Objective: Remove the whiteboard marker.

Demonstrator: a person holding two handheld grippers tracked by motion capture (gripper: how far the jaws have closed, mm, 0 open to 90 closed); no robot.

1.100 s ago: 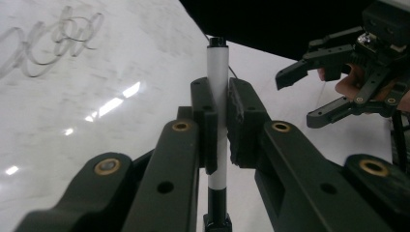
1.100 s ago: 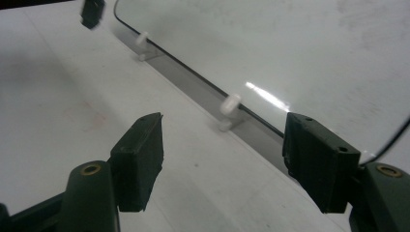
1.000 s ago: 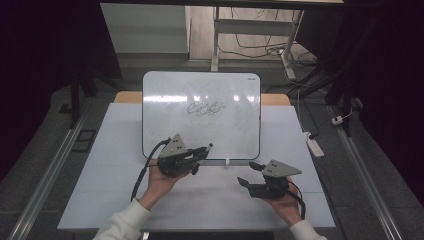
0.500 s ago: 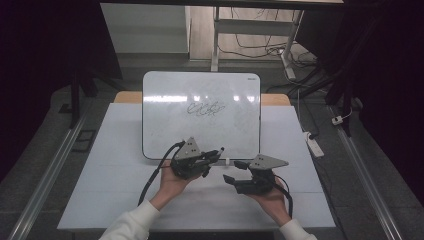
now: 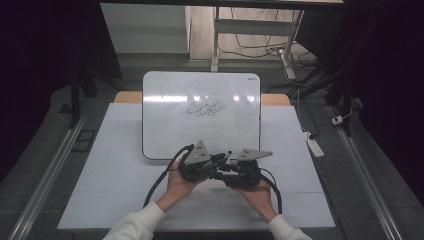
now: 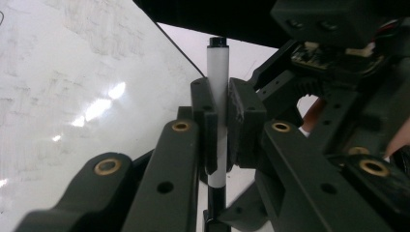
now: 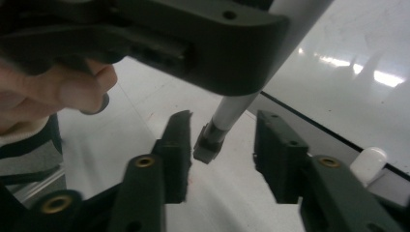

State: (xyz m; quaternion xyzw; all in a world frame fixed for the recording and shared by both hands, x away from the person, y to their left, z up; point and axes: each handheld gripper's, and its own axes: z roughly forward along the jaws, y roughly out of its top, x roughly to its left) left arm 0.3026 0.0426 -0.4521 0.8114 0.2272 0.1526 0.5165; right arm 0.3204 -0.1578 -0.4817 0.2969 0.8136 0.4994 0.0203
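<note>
Our left gripper [image 6: 220,125] clamps a smooth white cylindrical marker [image 6: 217,72]; our right gripper [image 7: 222,145], closing, stands apart around its dark tip [image 7: 208,142].

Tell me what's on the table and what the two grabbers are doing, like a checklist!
Surface: white table, bare around the hands.
Job's things: a white marker with a dark end; a whiteboard with a dark scribble on it.
Clutter: a small white cap by the whiteboard's edge.
Grippers: left gripper is shut on the marker's barrel. Right gripper is open, its jaws have just been closing, and the marker's dark end sits between them, not yet pinched.
Cables: a black cable trails from the left gripper; loose cables lie on the floor behind.
Surroundings: a power strip on the floor at the right; dark room.
</note>
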